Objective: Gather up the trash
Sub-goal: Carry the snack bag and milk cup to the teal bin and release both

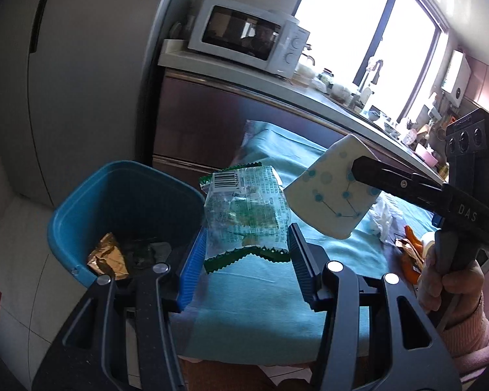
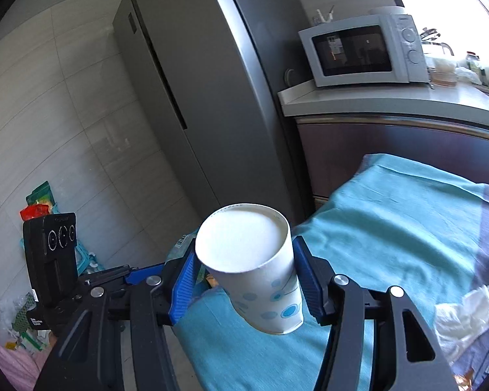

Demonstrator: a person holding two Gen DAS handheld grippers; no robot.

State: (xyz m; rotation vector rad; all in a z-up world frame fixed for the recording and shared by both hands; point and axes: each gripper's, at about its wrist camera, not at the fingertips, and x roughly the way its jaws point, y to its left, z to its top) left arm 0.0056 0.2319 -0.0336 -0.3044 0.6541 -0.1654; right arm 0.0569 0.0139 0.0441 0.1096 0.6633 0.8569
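My left gripper is shut on a clear and green snack wrapper with a barcode, held upright between the blue pads. It hangs over the table edge, just right of a blue bin. A gold wrapper and dark scraps lie in the bin. My right gripper is shut on a white paper cup with blue dots, tilted mouth toward the camera. In the left wrist view that cup hangs right of the wrapper, above the teal cloth.
A teal cloth covers the table. On it lie a crumpled white tissue and orange scraps. A grey fridge stands behind the bin. A counter with a microwave runs along the back. Bags lie on the floor.
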